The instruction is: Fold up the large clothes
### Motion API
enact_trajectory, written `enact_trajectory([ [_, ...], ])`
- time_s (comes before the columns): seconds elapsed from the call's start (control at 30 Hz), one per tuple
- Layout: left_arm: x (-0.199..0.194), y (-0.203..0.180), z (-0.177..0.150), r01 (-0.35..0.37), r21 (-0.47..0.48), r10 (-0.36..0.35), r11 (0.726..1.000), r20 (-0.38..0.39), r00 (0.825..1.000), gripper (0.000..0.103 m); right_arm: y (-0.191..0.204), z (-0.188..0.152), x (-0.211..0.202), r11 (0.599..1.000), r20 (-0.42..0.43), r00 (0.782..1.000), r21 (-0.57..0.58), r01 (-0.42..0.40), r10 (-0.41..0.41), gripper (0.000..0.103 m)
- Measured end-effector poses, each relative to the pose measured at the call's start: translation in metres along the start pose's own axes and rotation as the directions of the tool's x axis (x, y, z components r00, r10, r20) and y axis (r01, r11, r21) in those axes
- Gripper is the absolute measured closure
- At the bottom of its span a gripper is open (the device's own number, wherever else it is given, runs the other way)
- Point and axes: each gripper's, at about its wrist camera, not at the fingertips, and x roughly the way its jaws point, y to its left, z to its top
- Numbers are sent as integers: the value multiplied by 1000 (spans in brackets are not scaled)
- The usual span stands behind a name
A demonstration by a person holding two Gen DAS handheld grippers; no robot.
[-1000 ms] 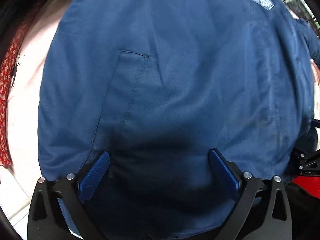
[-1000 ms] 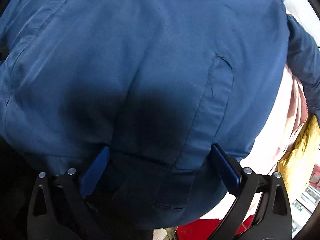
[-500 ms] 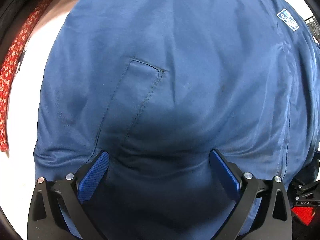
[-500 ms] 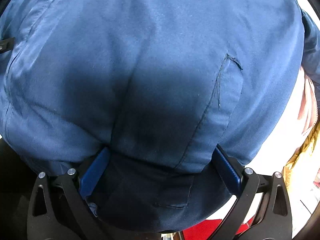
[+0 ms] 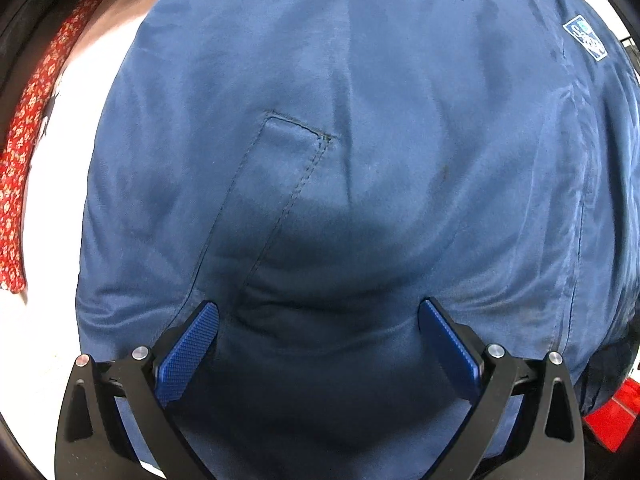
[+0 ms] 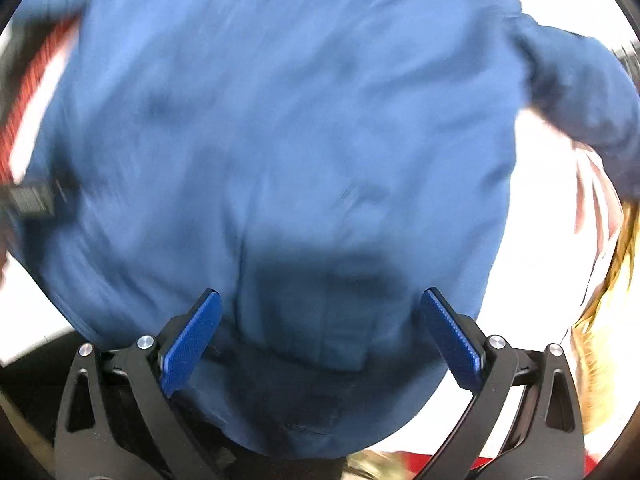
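Both grippers spread wide, pointing down

Left gripper [image 5: 318, 336] has its blue pads [image 5: 188, 354] at roughly 7 and 5 o'clock in its own view, jaws wide apart. Right gripper [image 6: 320, 332] is the same deal, pads [image 6: 450, 338] splayed at 7 and 5, though its view is pretty blurry.

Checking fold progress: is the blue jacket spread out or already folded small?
Spread out. In the left wrist view the blue jacket fills the frame, its pocket seam and chest patch exposed; how much is folded underneath, cannot tell.
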Motion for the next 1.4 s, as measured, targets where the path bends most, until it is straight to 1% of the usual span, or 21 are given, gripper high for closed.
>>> enact_trajectory([
  [0.1, -8, -3, -2, -20, -6, 20, 1000, 4, 1000, 5, -44, 11, -15, 980, 63, 995, 180, -90, 80, 5],
  [0.17, -10, -10, -7, -29, -21, 30, 999, 14, 999, 6, -72, 18, -19, 949, 86, 990, 285, -134, 114, 5],
  [0.27, -26, -14, -8, -20, -49, 22, 999, 50, 998, 6, -127, 13, -34, 895, 173, 984, 428, -122, 52, 5],
  [0.33, -35, -17, -9, -8, -60, 12, 998, 68, 998, 6, -154, 15, -41, 869, 224, 974, 479, -122, 14, 5],
  [0.43, -47, -20, -13, -8, -59, 12, 998, 67, 998, 6, -211, 28, -61, 832, 252, 966, 547, -97, -53, 5],
  [0.57, -57, -33, -20, -9, -45, 13, 999, 71, 997, 6, -281, 27, -83, 735, 292, 944, 673, -87, -156, 5],
  [0.73, -70, -54, -29, -14, -26, 16, 1000, 90, 996, 6, -376, 15, -115, 555, 350, 901, 816, -159, -257, 5],
  [0.8, -76, -64, -34, -22, -13, 23, 1000, 98, 995, 6, -403, 5, -121, 511, 343, 890, 846, -153, -302, 5],
  [0.83, -77, -69, -37, -27, -8, 28, 1000, 99, 995, 6, -415, 6, -119, 498, 328, 889, 856, -137, -320, 5],
  [0.9, -79, -79, -41, -38, 6, 38, 999, 97, 995, 6, -448, 5, -109, 456, 266, 901, 886, -88, -343, 8],
  [0.93, -79, -82, -42, -39, 12, 37, 999, 96, 995, 6, -458, 7, -103, 440, 251, 906, 894, -82, -340, 8],
  [0.97, -79, -87, -44, -40, 18, 38, 999, 95, 995, 6, -472, 4, -91, 422, 232, 922, 903, -85, -311, 8],
  [1.0, -80, -92, -46, -40, 22, 37, 999, 93, 995, 6, -477, 6, -79, 413, 218, 936, 906, -89, -277, 10],
  [1.03, -79, -94, -49, -38, 25, 36, 999, 89, 995, 6, -485, 2, -70, 408, 204, 947, 908, -90, -246, 19],
  [1.07, -79, -97, -51, -37, 31, 34, 999, 84, 996, 6, -489, 1, -61, 416, 205, 953, 904, -97, -222, 38],
  [1.1, -78, -101, -51, -38, 35, 35, 999, 81, 996, 6, -489, 2, -55, 448, 234, 951, 885, -122, -202, 59],
  [1.17, -80, -108, -53, -39, 42, 36, 998, 78, 996, 6, -488, 4, -55, 484, 268, 945, 862, -148, -188, 76],
  [1.27, -81, -122, -51, -31, 55, 27, 998, 78, 997, 6, -482, 8, -70, 498, 305, 933, 849, -175, -192, 85],
  [1.33, -82, -130, -49, -28, 66, 23, 997, 77, 997, 6, -478, 12, -91, 520, 335, 919, 834, -187, -207, 86],
  [1.37, -83, -135, -48, -28, 73, 22, 997, 79, 997, 6, -477, 12, -105, 532, 356, 907, 824, -192, -224, 87],
  [1.4, -86, -137, -46, -26, 78, 19, 997, 83, 996, 6, -474, 11, -125, 546, 389, 887, 812, -204, -248, 87],
])
